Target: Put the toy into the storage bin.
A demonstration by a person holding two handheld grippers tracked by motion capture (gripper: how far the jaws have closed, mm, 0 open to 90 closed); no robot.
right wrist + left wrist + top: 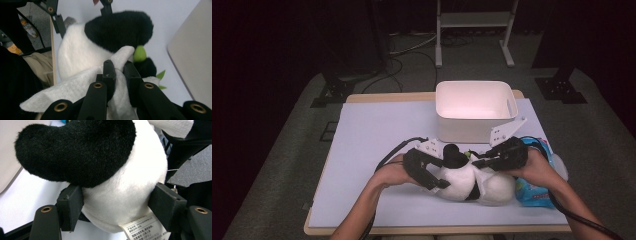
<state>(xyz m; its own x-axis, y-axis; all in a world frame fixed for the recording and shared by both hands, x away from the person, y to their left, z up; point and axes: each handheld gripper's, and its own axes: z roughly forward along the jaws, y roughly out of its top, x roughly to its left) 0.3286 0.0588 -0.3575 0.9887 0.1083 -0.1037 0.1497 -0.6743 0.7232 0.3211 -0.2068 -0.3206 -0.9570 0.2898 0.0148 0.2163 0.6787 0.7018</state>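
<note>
A black-and-white plush toy (462, 182) is held between both grippers near the table's (377, 130) front edge. The left gripper (117, 203) is clamped across its soft, rounded white body, beneath a black fuzzy limb. A white quilted cloth (75, 90) is pinched tight in the right gripper (120, 72), draped against the toy. Wiping or wrapping seems in hand; next, steady holding while the cloth is drawn. Beyond the grippers stands a smooth white bin (447, 125).

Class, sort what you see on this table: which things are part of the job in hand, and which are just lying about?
In the job:
panda plush toy
white cloth
left tongs, clamped on the toy
right tongs, pinching the cloth

Lying about:
white bin
blue packet
</note>
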